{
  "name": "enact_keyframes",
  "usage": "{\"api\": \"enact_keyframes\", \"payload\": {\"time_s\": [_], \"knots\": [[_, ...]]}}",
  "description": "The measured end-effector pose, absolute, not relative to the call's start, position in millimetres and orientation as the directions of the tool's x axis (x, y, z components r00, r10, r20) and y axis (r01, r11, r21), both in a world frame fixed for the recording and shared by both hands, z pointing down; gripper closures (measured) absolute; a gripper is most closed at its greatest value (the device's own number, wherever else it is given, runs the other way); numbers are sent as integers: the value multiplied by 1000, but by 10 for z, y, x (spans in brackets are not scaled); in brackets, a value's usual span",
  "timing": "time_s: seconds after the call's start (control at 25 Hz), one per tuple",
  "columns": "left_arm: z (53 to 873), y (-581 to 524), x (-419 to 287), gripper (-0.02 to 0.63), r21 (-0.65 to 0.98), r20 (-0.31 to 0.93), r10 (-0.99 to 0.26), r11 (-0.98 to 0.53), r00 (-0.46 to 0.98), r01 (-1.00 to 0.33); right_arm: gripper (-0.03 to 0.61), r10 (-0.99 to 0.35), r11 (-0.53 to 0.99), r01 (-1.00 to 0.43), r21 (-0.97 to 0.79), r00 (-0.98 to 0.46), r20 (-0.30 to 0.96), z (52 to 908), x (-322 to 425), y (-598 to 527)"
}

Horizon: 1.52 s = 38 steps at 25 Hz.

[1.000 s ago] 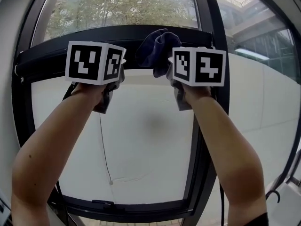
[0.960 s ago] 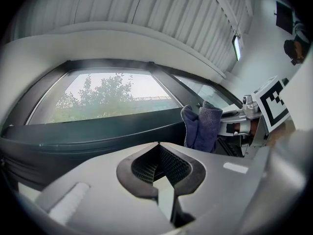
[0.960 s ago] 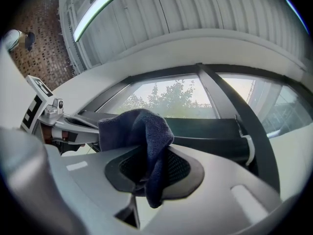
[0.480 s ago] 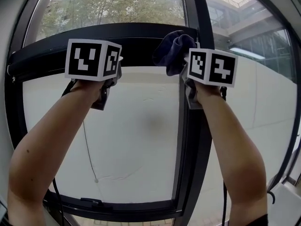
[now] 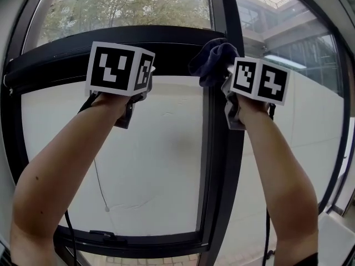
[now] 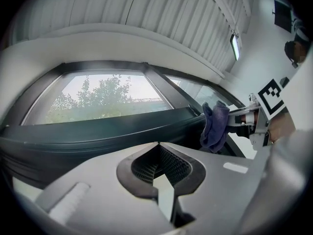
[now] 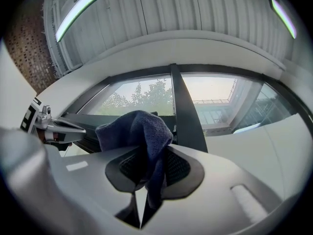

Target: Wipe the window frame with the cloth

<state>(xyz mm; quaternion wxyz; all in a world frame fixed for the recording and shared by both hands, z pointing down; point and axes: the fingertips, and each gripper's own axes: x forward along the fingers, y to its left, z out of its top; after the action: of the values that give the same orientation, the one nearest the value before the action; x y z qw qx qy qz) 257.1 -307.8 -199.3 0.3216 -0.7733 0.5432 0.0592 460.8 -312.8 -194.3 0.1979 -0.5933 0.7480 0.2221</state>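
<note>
A black window frame (image 5: 55, 57) fills the head view, its broad horizontal rail running left to right and meeting an upright mullion (image 5: 219, 148) right of centre. Below the rail sits a pale, frosted pane (image 5: 155, 148). Above it, clear glass shows leafy trees (image 5: 122, 4) far left and a grey building (image 5: 260, 15) far right.

Two bare forearms reach up toward the rail, the left arm (image 5: 61, 170) on the left side of the pane and the right arm (image 5: 277, 170) along the mullion. Each carries a hand-held gripper topped by a marker cube.

The left gripper (image 6: 159, 151) is raised near the rail, left of the mullion. Its jaws are closed together with nothing between them.

The right gripper (image 7: 146, 155) is clamped on a dark blue cloth (image 7: 139, 131), which bunches up above the pads while a fold trails down between them. The cloth sits at the corner where the horizontal rail joins the mullion and looks pressed against the frame there. It is well to the right of the left gripper.

A thin cord (image 5: 100, 187) hangs down the frosted pane on the near left, ending in a small knob.
</note>
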Motion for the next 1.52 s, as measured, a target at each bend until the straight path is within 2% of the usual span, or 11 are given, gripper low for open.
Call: {"api": "enact_keyframes", "payload": {"time_s": [0.12, 0.4, 0.76, 1.0, 1.16, 1.28, 1.52], "knots": [[-2022, -3063, 2544, 620, -437, -459, -804, -165, 377, -884, 500, -799, 184, -978, 95, -205, -566, -1922, 4657, -3010], [-1932, -3018, 2585, 620, -419, -458, -786, -221, 415, -881, 500, -809, 144, -985, 96, -173, -562, -1916, 4703, -2890], [-1607, -3185, 2590, 620, -368, -449, -790, -262, 417, -892, 500, -822, 75, -988, 134, -137, -552, -1953, 4744, -3271], [-1197, -3453, 2721, 620, -349, -406, -807, -297, 429, -889, 505, -833, 35, -979, 201, -139, -535, -1818, 4729, -3373], [-807, -3521, 2825, 620, -425, -392, -803, -276, 450, -862, 505, -837, 44, -976, 215, -154, -524, -1658, 4752, -3410], [-445, -3588, 2864, 620, -386, -357, -801, -341, 480, -857, 505, -847, 61, -974, 218, -166, -505, -1509, 4775, -3450], [176, -3750, 2793, 620, -346, -321, -812, -379, 488, -858, 505, -855, 69, -967, 245, -184, -486, -1333, 4753, -3478]]}}
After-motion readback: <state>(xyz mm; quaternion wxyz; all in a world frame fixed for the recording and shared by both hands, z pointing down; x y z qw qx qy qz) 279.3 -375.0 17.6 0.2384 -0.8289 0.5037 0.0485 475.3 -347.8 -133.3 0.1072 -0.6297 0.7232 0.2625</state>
